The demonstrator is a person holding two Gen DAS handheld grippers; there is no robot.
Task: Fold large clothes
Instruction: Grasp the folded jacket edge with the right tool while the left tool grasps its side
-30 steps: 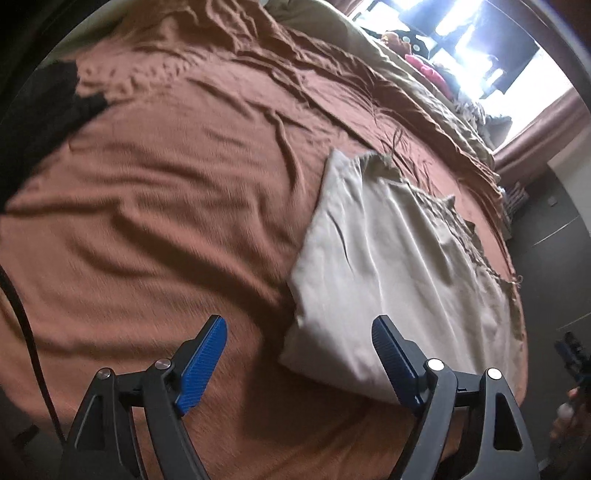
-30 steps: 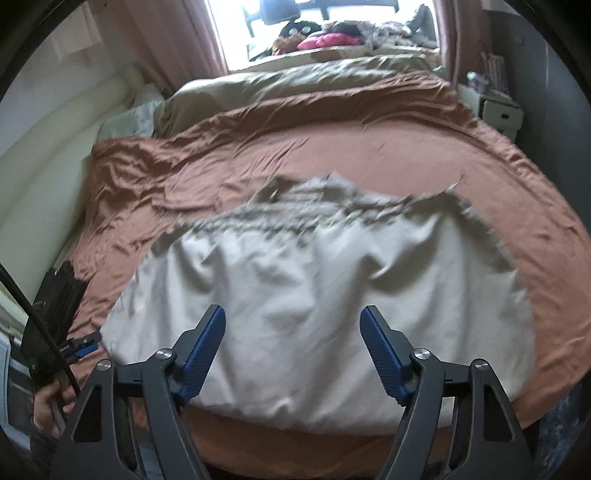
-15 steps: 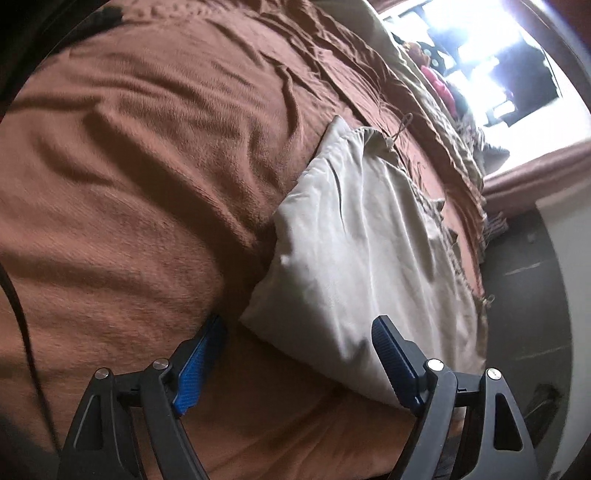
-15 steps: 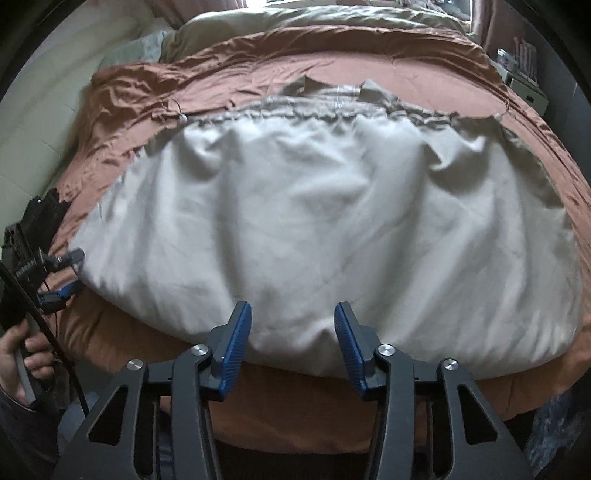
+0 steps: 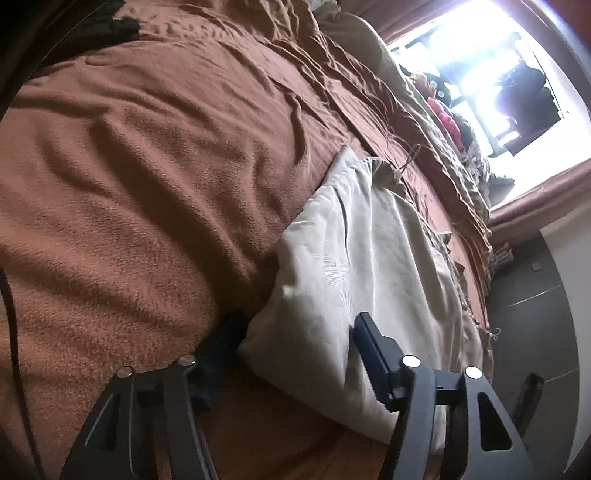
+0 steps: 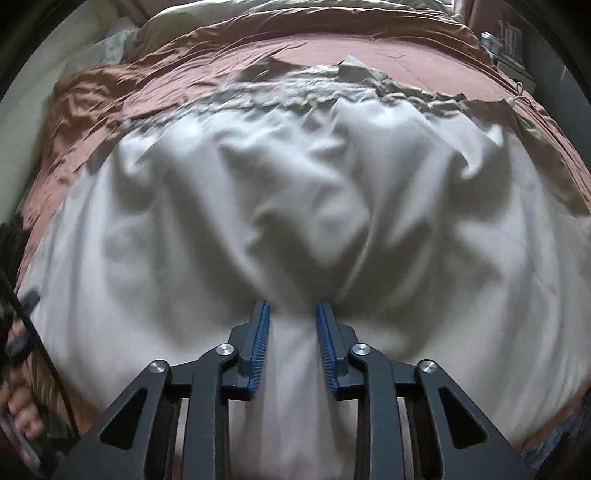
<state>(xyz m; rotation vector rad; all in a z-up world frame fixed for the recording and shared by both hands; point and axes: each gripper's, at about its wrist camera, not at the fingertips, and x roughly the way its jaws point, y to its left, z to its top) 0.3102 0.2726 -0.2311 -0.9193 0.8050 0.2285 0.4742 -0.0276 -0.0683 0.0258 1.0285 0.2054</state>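
Note:
A large beige garment (image 5: 373, 258) lies flat on a brown blanket (image 5: 147, 177), its gathered waistband toward the window. My left gripper (image 5: 295, 328) sits low at the garment's near left corner with its jaws closing. One finger (image 5: 225, 336) is dug into the blanket beside the corner, the other (image 5: 369, 339) rests over the cloth, and the corner lies loosely between them. In the right wrist view the garment (image 6: 295, 177) fills the frame. My right gripper (image 6: 292, 306) is at the near edge, jaws closing, blue pads pinching a raised ridge of cloth.
An olive duvet (image 6: 295, 14) and a heap of clothes (image 5: 443, 118) lie past the blanket under a bright window (image 5: 491, 59). A black item (image 5: 110, 26) sits at the blanket's far corner. A hand (image 6: 18, 417) shows at the left edge. Dark floor (image 5: 532, 325) lies right.
My right gripper dropped to the garment's near edge and its jaws narrowed onto a bunch of cloth. My left gripper sank to the corner, rolled a little, and its jaws narrowed.

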